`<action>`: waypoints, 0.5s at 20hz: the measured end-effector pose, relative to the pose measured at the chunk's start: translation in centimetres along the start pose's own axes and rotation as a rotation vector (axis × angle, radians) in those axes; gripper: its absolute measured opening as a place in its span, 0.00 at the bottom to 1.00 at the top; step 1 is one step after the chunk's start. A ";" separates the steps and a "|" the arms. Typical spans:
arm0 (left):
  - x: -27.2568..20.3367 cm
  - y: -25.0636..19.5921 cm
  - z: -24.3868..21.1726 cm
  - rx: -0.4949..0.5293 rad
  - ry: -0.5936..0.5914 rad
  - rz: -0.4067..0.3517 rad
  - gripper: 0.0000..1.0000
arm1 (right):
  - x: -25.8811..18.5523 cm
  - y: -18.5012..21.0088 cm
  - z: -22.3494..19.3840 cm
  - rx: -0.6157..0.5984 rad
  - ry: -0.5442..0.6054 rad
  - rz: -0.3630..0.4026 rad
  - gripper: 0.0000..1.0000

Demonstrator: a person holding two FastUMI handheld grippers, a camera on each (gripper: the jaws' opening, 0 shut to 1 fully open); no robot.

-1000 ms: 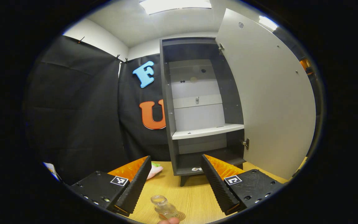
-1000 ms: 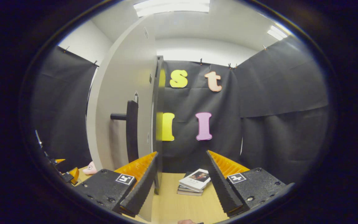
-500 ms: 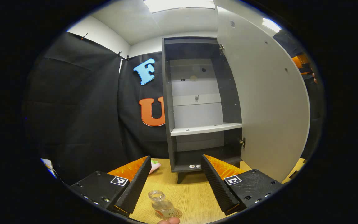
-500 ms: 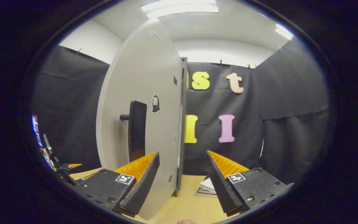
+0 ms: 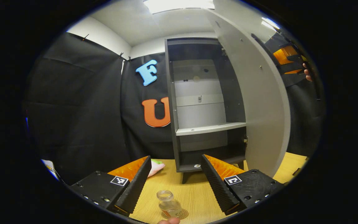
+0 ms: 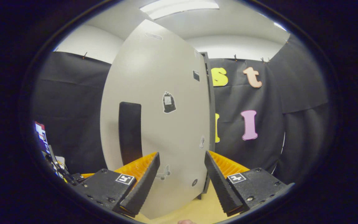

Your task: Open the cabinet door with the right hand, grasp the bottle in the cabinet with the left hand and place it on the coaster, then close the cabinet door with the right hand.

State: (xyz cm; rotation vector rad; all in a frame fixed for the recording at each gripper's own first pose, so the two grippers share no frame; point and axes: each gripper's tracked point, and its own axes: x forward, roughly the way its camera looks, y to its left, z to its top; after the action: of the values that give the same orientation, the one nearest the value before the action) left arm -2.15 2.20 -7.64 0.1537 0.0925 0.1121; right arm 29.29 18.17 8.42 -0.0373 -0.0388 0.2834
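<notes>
Bottle (image 5: 169,204) already on the coaster (image 5: 176,214) at bottom centre, left gripper (image 5: 176,183) spread and empty, right gripper (image 6: 181,180) open facing the half-open cabinet door (image 6: 163,124); only closing is left.

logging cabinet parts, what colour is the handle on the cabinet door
Black: the handle is a dark upright bar on the pale grey cabinet door, clearest in the right gripper view.

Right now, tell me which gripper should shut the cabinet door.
Right. The right gripper is open and faces the door beside its black handle. The left gripper hangs open over the bottle, already on the coaster, farther from the door.
</notes>
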 end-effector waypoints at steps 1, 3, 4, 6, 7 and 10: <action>0.1 0.3 -0.1 -0.003 0.000 0.001 0.96 | 0.7 0.5 0.0 -0.007 -0.003 0.011 0.94; 0.2 0.9 -0.5 -0.010 0.008 -0.003 0.96 | 2.3 1.7 0.0 -0.013 -0.005 0.039 0.94; 0.2 1.2 -0.6 -0.010 0.010 -0.001 0.96 | 3.1 2.3 0.0 -0.013 -0.005 0.054 0.94; 0.4 1.9 -0.8 -0.013 0.014 0.000 0.96 | 4.7 3.6 0.0 -0.005 -0.016 0.082 0.91; 0.6 2.2 -0.8 -0.016 0.015 -0.003 0.96 | 5.9 4.1 -0.2 0.007 -0.022 0.096 0.95; 0.8 2.8 -1.1 -0.020 0.022 -0.002 0.96 | 9.1 5.9 -0.9 0.038 -0.013 0.137 0.94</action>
State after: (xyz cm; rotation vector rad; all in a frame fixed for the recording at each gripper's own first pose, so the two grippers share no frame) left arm -1.76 5.23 -8.37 0.1327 0.1132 0.1126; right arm 36.39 26.33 7.61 -0.0008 -0.0436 0.4210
